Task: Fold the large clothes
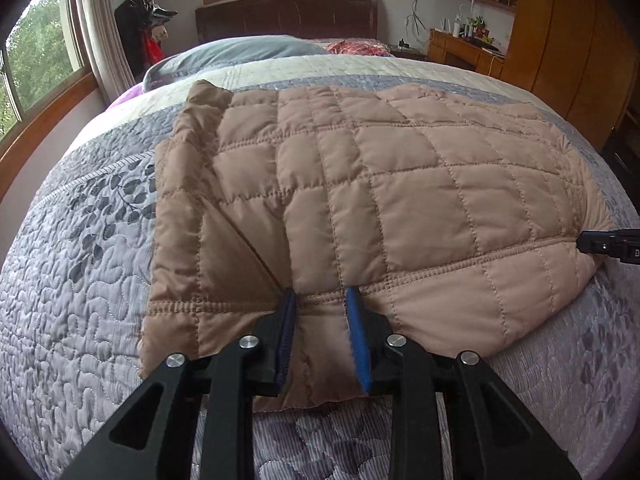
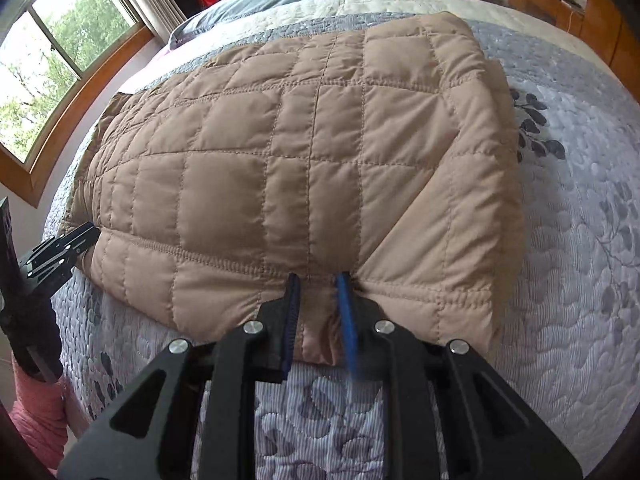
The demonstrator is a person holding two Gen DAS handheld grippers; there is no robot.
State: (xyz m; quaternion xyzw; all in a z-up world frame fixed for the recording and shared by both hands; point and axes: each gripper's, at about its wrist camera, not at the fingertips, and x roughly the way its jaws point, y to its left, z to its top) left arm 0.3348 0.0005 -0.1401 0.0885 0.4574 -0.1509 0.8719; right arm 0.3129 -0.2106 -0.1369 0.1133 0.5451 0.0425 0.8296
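Observation:
A tan quilted jacket lies folded flat on the bed; it also shows in the right wrist view. My left gripper is shut on the jacket's near hem, fabric pinched between its blue pads, near the left corner. My right gripper is shut on the same near hem toward the right corner, fabric bunched between its pads. The right gripper's tip shows at the right edge of the left wrist view. The left gripper shows at the left edge of the right wrist view.
The bed has a grey quilted bedspread with leaf prints. A grey pillow and red patterned cloth lie by the dark headboard. Windows are on the left, a wooden desk and wardrobe on the right.

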